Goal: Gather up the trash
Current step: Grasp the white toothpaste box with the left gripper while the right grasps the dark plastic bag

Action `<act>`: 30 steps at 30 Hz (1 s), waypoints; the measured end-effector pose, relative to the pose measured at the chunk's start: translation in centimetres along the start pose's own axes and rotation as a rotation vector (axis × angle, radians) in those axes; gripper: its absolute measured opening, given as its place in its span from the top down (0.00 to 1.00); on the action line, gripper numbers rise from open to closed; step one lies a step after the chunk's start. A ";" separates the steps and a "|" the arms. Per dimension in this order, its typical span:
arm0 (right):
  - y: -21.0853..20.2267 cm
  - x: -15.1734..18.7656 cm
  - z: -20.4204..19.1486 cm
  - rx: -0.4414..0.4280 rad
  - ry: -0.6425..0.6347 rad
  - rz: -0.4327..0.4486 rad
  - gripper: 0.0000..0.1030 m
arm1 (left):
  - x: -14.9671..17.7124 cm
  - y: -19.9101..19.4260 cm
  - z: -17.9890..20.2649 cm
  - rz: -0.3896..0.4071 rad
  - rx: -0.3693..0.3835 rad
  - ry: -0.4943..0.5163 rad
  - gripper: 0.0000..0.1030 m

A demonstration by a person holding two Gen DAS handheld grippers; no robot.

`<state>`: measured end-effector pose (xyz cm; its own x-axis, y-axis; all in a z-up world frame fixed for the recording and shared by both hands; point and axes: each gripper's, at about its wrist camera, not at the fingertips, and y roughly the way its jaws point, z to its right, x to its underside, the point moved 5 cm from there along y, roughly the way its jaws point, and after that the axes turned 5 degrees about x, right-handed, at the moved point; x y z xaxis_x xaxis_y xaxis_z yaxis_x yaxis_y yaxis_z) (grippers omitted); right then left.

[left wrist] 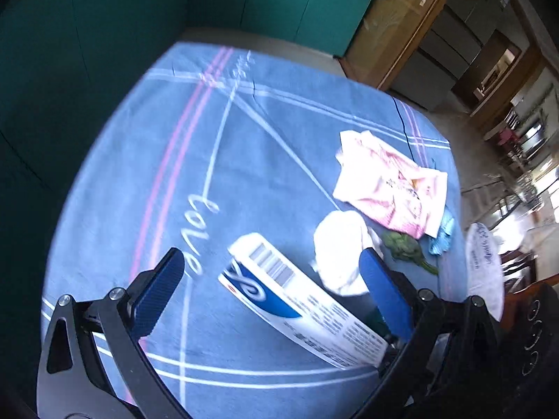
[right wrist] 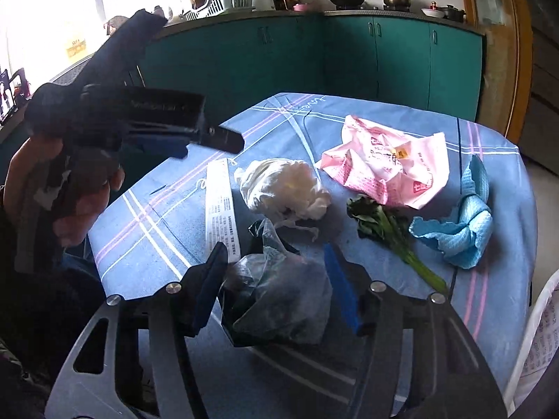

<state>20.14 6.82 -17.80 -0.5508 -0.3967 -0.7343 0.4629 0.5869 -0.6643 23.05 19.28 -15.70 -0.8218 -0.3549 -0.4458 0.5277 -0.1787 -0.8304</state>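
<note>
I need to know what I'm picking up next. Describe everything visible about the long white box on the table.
The long white box is a slim carton, seemingly cardboard, with a barcode, a blue swirl logo, a bit of red, and blocks of small print. It lies flat on the blue tablecloth, closed and uncrushed, between the open fingers of the left gripper, which do not press on it. The crumpled white tissue lies beside it; whether they touch is unclear.

Wide bare stretch of blue tablecloth [left wrist: 195, 160] toward the green cabinets [right wrist: 349, 56], open for passing. Near edge crowded: long white box [left wrist: 297, 310], crumpled white tissue [right wrist: 283, 188], clear plastic bag [right wrist: 279, 286] and leafy green stalk [right wrist: 387, 230] close together. Further right, pink wrapper [right wrist: 387, 164] and blue cloth [right wrist: 461, 234] blocking that side, narrow gaps only.
</note>
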 end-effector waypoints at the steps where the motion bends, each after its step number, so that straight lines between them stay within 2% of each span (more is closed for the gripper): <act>1: -0.2 0.0 0.0 -0.007 0.002 0.004 0.43 | 0.2 0.2 0.0 -0.009 0.011 -0.014 0.04; 4: -0.9 -0.2 0.1 -0.009 -0.009 0.018 0.43 | 0.5 0.7 -0.3 -0.027 0.027 -0.028 0.12; 5: -1.1 -0.3 0.2 0.000 -0.015 0.021 0.43 | 0.6 0.8 -0.2 -0.035 0.019 -0.018 0.17; 10: -1.3 -0.1 1.4 0.026 0.008 0.017 0.43 | 1.3 1.7 0.1 -0.069 -0.030 0.021 0.26; 12: -1.2 0.1 1.7 0.021 0.019 0.014 0.43 | 1.4 2.0 0.2 -0.075 -0.026 0.022 0.37; 18: -1.1 0.2 0.9 0.008 -0.010 0.008 0.43 | 1.0 1.4 0.6 -0.023 0.014 0.054 0.63; 20: -0.8 0.3 0.6 0.000 -0.018 0.003 0.43 | 0.8 1.2 1.1 -0.002 0.028 0.074 0.67; 23: -0.5 0.5 0.1 -0.015 -0.027 -0.007 0.42 | 0.4 0.4 1.9 0.058 -0.015 0.129 0.68; 26: -0.2 0.7 -0.1 -0.040 -0.020 -0.017 0.41 | 0.3 0.1 2.3 0.079 -0.045 0.151 0.67; 30: 0.2 0.9 -0.5 -0.058 -0.017 -0.028 0.37 | 0.4 0.8 1.9 0.047 -0.065 0.141 0.47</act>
<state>19.37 6.91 -18.54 -0.5508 -0.4254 -0.7181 0.4060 0.6152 -0.6758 23.52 17.25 -15.92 -0.8208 -0.2287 -0.5234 0.5552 -0.1038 -0.8252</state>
